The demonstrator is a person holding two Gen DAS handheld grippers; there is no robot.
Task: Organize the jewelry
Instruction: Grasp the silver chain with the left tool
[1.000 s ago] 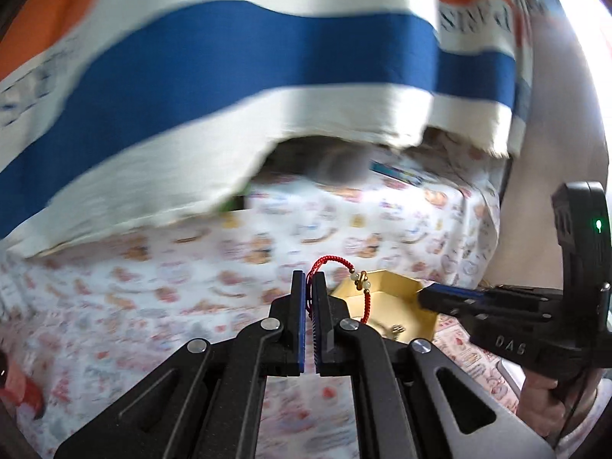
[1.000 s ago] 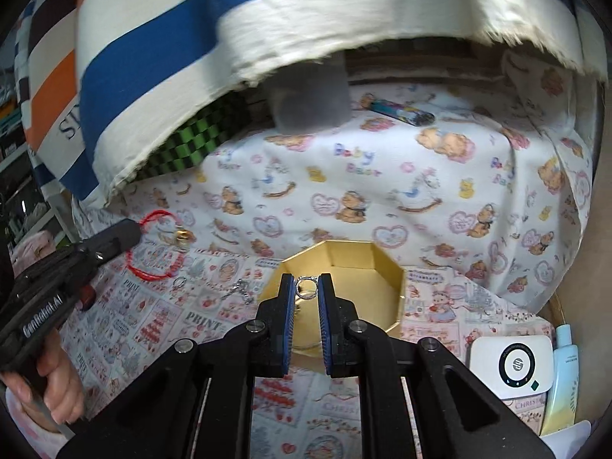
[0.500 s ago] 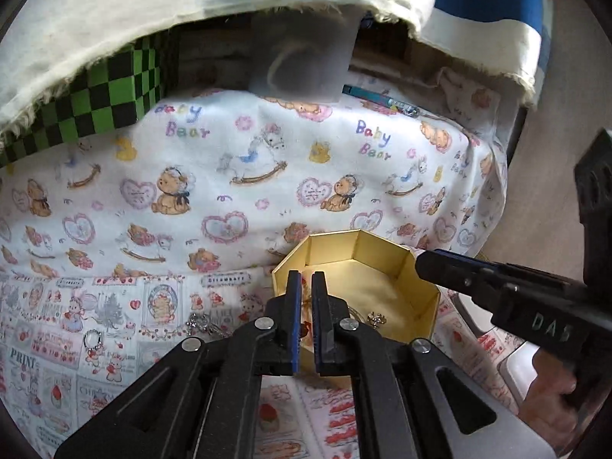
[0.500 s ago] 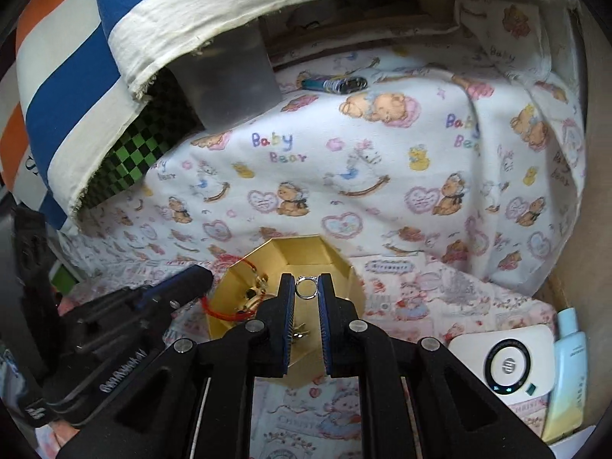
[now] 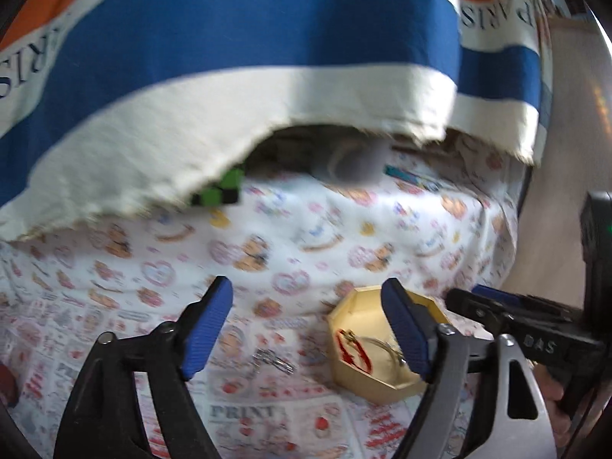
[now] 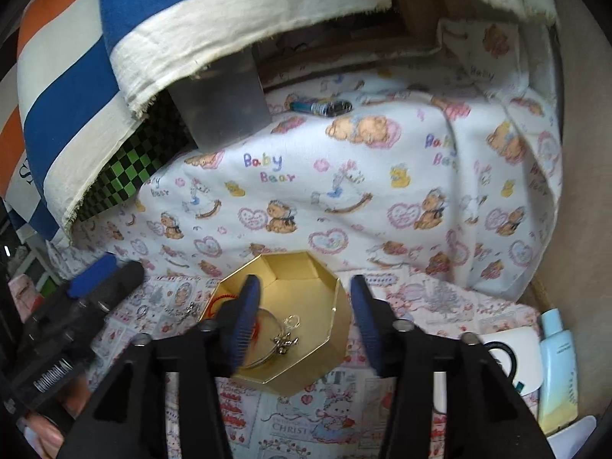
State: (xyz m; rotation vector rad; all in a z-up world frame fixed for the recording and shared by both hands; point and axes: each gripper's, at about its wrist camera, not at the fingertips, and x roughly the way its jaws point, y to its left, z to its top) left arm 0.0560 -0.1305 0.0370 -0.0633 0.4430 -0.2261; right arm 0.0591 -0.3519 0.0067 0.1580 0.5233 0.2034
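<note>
A gold octagonal box [image 6: 306, 266] sits on the printed cloth. Inside it lie a red cord bracelet [image 5: 352, 352], a small silver ring [image 6: 292, 321], a silver charm [image 6: 285, 342] and a thin bangle [image 6: 260, 361]. My right gripper [image 6: 304, 283] hangs over the box, its jaws opening with nothing between them. My left gripper [image 5: 306, 290] is left of the box, jaws opening wide and empty. Loose silver pieces [image 5: 273, 359] lie on the cloth beside the box. Each gripper shows in the other's view: the left gripper [image 6: 103, 271], the right gripper [image 5: 470, 298].
A blue, white and orange striped fabric [image 6: 153, 38] overhangs the back. Under it stand a grey container [image 6: 222, 103] and a green checkered cloth [image 6: 126, 176]. A lighter [image 6: 321, 107] lies further back. A white device [image 6: 508, 348] and a pale blue bottle [image 6: 558, 355] sit at right.
Both grippers went from shut to open. The red bracelet left the left gripper and the ring left the right one; both now lie in the box. The left gripper drew back leftward.
</note>
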